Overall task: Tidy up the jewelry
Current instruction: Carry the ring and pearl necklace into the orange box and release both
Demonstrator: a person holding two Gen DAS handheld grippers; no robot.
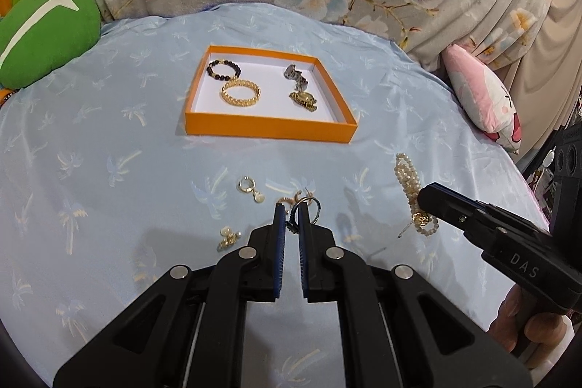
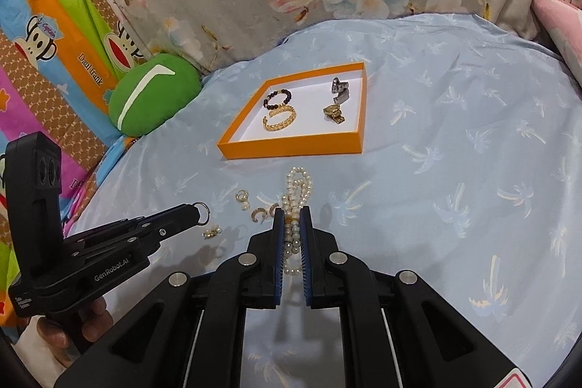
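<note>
The pearl bracelet (image 2: 297, 202) sits at the lower centre of the right wrist view, clamped between the jaws of the right gripper (image 2: 291, 217); the left gripper (image 1: 291, 217), low in its own view, has its jaws together on a dark hoop ring (image 1: 308, 208); both pieces look lifted off the blue bed sheet (image 1: 109, 133). The step, I judge, is carrying them to the orange tray (image 1: 269, 130) at upper centre, where two bracelets and two watches lie; next, each needs a free spot; small earrings (image 1: 251, 190) remain on the sheet.
</note>
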